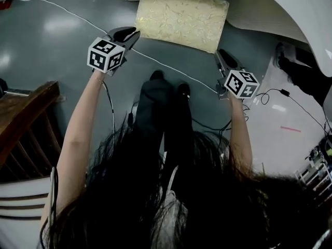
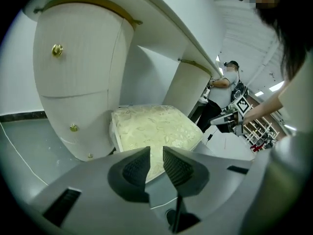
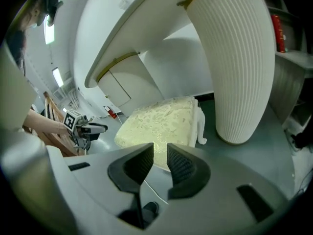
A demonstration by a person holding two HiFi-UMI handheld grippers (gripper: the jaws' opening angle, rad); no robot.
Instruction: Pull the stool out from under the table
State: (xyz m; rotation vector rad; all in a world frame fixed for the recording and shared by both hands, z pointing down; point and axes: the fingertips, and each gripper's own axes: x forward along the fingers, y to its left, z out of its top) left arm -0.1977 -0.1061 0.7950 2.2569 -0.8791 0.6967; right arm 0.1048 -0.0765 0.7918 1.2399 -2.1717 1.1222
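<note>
The stool (image 1: pixel 181 15) has a cream brocade cushion and stands on the grey floor at the top centre of the head view, its far side under the white table (image 1: pixel 290 9). My left gripper (image 1: pixel 135 35) hovers just off the cushion's near left corner, shut and empty. My right gripper (image 1: pixel 218 54) hangs by the near right corner, also shut with nothing in it. In the left gripper view the stool (image 2: pixel 151 129) lies just past the closed jaws of the left gripper (image 2: pixel 156 152). In the right gripper view the stool (image 3: pixel 156 121) shows beyond the right gripper (image 3: pixel 160 147).
A white table pedestal with gold knobs (image 2: pixel 73 82) stands left of the stool, and a ribbed white leg (image 3: pixel 234 67) stands to its right. A thin cable (image 1: pixel 171 69) crosses the floor in front. A wooden chair (image 1: pixel 26 113) is at the left. A person (image 2: pixel 222 89) stands far behind.
</note>
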